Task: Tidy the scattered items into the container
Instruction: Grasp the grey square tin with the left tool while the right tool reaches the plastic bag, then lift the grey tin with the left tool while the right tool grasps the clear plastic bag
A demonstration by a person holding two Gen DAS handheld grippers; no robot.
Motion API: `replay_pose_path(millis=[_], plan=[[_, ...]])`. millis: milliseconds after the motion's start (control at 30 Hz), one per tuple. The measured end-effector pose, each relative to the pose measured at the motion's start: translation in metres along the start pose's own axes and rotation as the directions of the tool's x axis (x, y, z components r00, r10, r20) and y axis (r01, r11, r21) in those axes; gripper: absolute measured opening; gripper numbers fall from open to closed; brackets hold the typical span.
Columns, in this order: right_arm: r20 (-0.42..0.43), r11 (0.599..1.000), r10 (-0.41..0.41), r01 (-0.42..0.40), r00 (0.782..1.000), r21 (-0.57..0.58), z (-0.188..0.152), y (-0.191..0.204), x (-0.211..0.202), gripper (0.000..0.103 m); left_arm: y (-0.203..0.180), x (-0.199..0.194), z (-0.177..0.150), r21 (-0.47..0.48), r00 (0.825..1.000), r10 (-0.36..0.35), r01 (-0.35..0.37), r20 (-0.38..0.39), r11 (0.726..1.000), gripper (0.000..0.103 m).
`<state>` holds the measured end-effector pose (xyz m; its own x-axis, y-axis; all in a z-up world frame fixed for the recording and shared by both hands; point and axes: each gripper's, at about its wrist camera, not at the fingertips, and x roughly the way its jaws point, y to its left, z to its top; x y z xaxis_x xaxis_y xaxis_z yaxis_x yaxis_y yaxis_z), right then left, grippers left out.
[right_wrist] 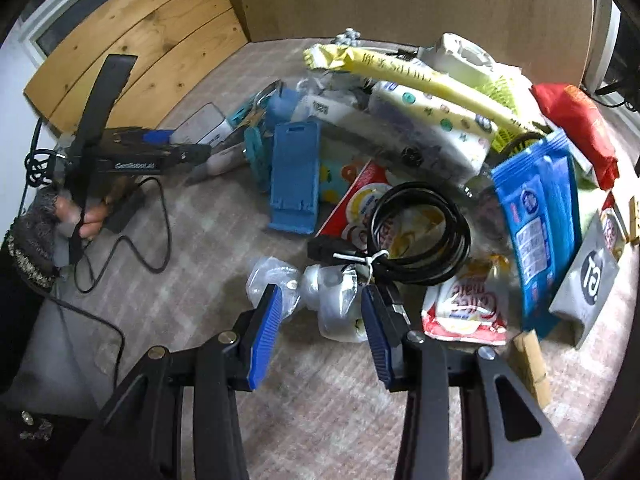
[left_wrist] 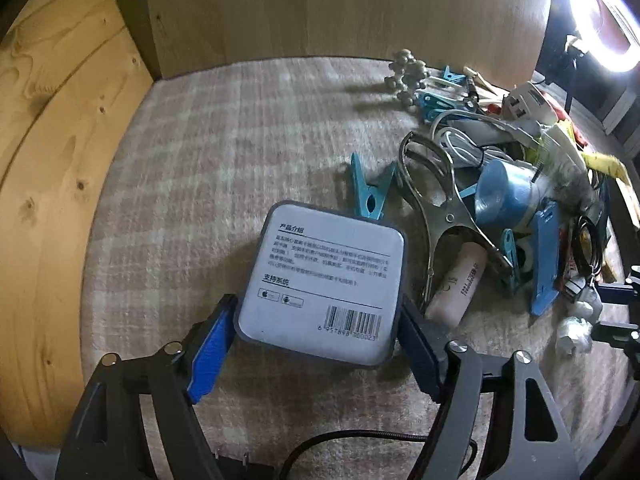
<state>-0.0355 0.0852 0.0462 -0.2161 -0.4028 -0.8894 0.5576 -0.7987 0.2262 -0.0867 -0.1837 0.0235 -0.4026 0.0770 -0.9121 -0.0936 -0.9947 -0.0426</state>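
My left gripper [left_wrist: 318, 334] is shut on a grey square box [left_wrist: 324, 286] with a barcode label, held just above the checked cloth [left_wrist: 224, 128]. My right gripper [right_wrist: 322, 330] is open over small white plastic-wrapped items [right_wrist: 340, 300], its fingers on either side of them. A coiled black cable [right_wrist: 420, 232] lies just beyond. The scattered pile holds blue clips [left_wrist: 370, 196], a metal clamp [left_wrist: 436, 196], a blue phone stand [right_wrist: 296, 176], a blue wipes pack [right_wrist: 536, 216] and snack packets [right_wrist: 466, 308]. The left gripper also shows in the right wrist view [right_wrist: 192, 152]. No container is in view.
A wooden board [left_wrist: 52, 160] borders the cloth on the left and a tan panel [left_wrist: 320, 12] stands at the back. A bright ring lamp [left_wrist: 608, 16] shines at the far right. A wooden clothespin [right_wrist: 532, 364] lies to the right of my right gripper. Black cables [right_wrist: 140, 248] trail left.
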Motion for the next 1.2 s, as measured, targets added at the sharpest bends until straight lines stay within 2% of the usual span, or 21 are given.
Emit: replay_pose_path(millis=[100, 133, 167, 200, 267, 433, 500, 567, 833, 933, 1067, 1133, 1167, 1200], plan=[[-0.006, 1.000, -0.015, 0.015, 1.000, -0.007, -0.004, 0.003, 0.002, 0.039, -0.002, 0.000, -0.001, 0.008, 1.000, 0.005, -0.005, 0.000, 1.000, 0.071], [-0.004, 1.000, -0.007, 0.007, 1.000, 0.008, -0.005, 0.002, 0.001, 0.034, -0.002, 0.000, -0.001, 0.006, 1.000, 0.005, -0.005, 0.002, 1.000, 0.071], [-0.002, 1.000, 0.004, -0.004, 1.000, 0.028, -0.006, 0.000, -0.001, 0.019, -0.002, -0.001, -0.001, 0.005, 1.000, 0.005, -0.005, 0.004, 1.000, 0.071], [-0.003, 0.998, 0.022, -0.022, 1.000, 0.052, -0.007, -0.002, -0.003, 0.015, -0.002, -0.002, -0.002, 0.005, 1.000, 0.007, -0.007, 0.009, 1.000, 0.071], [-0.004, 0.995, 0.052, -0.052, 0.999, 0.084, -0.011, -0.006, -0.006, 0.016, -0.002, -0.004, -0.003, 0.006, 1.000, 0.008, -0.008, 0.014, 1.000, 0.070], [0.019, 0.994, 0.034, -0.036, 0.999, 0.105, -0.023, -0.004, -0.018, 0.020, -0.004, -0.006, -0.009, 0.019, 1.000, 0.014, -0.014, 0.011, 1.000, 0.070], [0.043, 0.992, 0.037, -0.042, 0.998, 0.123, -0.027, -0.005, -0.027, 0.030, -0.004, -0.007, -0.010, 0.017, 1.000, 0.014, -0.014, 0.012, 1.000, 0.070], [0.065, 0.991, 0.035, -0.043, 0.997, 0.129, -0.030, -0.006, -0.036, 0.035, -0.004, -0.008, -0.012, 0.016, 1.000, 0.017, -0.017, 0.015, 1.000, 0.070], [0.059, 0.990, 0.106, -0.111, 0.993, 0.087, -0.023, 0.020, -0.029, 0.038, -0.006, -0.008, -0.017, 0.017, 1.000, 0.009, -0.010, 0.016, 1.000, 0.070], [0.057, 0.999, 0.052, -0.053, 0.997, 0.010, -0.016, 0.044, -0.020, 0.042, -0.006, -0.008, -0.018, 0.017, 1.000, 0.006, -0.007, 0.018, 1.000, 0.070], [0.046, 0.978, -0.131, 0.136, 0.990, -0.160, -0.010, 0.067, 0.006, 0.042, -0.006, -0.008, -0.019, 0.023, 1.000, 0.007, -0.007, 0.017, 1.000, 0.070], [0.068, 0.961, -0.175, 0.186, 0.982, -0.207, -0.011, 0.067, 0.007, 0.037, -0.006, -0.008, -0.019, 0.020, 1.000, 0.004, -0.004, 0.018, 1.000, 0.070], [0.066, 0.956, -0.191, 0.200, 0.979, -0.214, -0.010, 0.066, 0.008, 0.022, -0.006, -0.007, -0.019, 0.019, 1.000, 0.003, -0.003, 0.019, 1.000, 0.070], [0.060, 0.956, -0.196, 0.205, 0.979, -0.211, -0.007, 0.064, 0.007, 0.019, -0.006, -0.007, -0.019, 0.019, 1.000, 0.001, -0.001, 0.019, 1.000, 0.070]])
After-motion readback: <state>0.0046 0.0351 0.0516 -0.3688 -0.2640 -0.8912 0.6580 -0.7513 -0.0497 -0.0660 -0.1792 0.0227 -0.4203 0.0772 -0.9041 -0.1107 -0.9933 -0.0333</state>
